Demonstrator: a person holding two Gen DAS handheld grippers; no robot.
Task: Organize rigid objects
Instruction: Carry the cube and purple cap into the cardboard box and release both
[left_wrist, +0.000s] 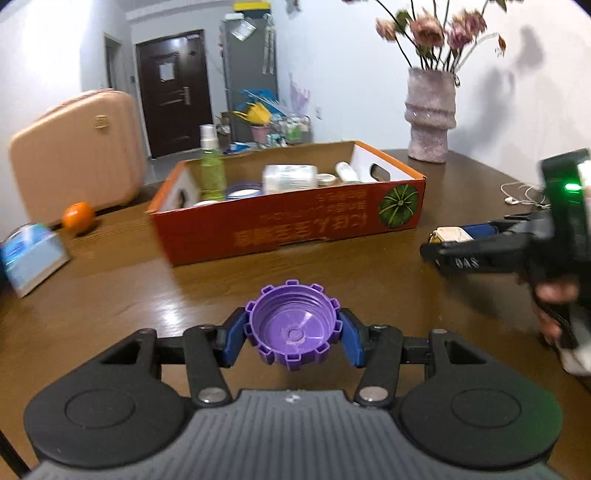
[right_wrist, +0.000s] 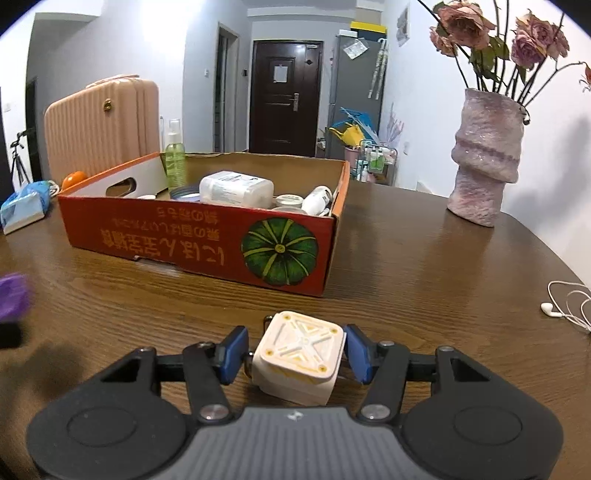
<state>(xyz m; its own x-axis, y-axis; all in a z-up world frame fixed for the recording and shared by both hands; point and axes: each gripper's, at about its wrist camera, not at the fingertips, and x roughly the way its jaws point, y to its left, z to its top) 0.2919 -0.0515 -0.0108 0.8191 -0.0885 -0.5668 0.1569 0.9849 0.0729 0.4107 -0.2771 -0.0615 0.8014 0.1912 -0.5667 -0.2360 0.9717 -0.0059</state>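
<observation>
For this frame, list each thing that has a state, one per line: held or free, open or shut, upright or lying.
Left gripper: shut on the purple ridged plastic cap, hollow side facing up.
Right gripper: shut on the cream square plastic box.
Red cardboard box: open-topped, on the wooden table.
Green spray bottle: upright in the box.
White labelled bottle: lying in the box.
Pink textured vase: upright, holding flowers.

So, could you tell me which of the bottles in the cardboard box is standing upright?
The green spray bottle at the box's far left corner stands upright; the big white bottle and the small white one lie on their sides.
</observation>
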